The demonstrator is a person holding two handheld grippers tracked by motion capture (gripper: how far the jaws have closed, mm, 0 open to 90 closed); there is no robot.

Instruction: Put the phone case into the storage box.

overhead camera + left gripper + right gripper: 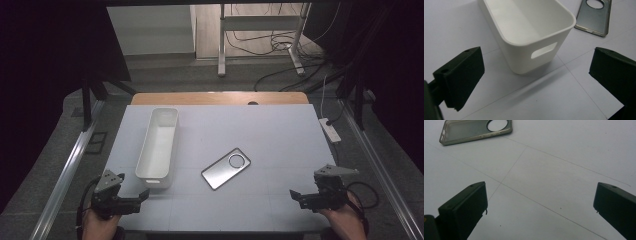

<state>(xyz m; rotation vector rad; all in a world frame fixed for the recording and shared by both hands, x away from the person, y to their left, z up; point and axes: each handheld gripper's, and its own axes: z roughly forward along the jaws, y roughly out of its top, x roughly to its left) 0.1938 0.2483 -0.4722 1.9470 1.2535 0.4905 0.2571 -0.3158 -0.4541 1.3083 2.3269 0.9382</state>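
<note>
Both grippers hover wide apart and empty: left gripper (142,196) just short of the long white plastic bin (159,145), right gripper (296,196) low at the table's (280,135) near edge. The grey translucent phone case (226,168) lies flat mid-table, beside the bin.

One long white plastic bin (158,146) with rounded corners stands on the one white tabletop (280,135); the left gripper view shows one slot handle cut in its near end. One grey metallic phone case (225,168) with one round camera hole lies there too. Two black hand-held claws are counted: one left claw (142,195) and one right claw (295,196), each with two jaws. One white power strip (330,129) lies beside the tabletop.
</note>
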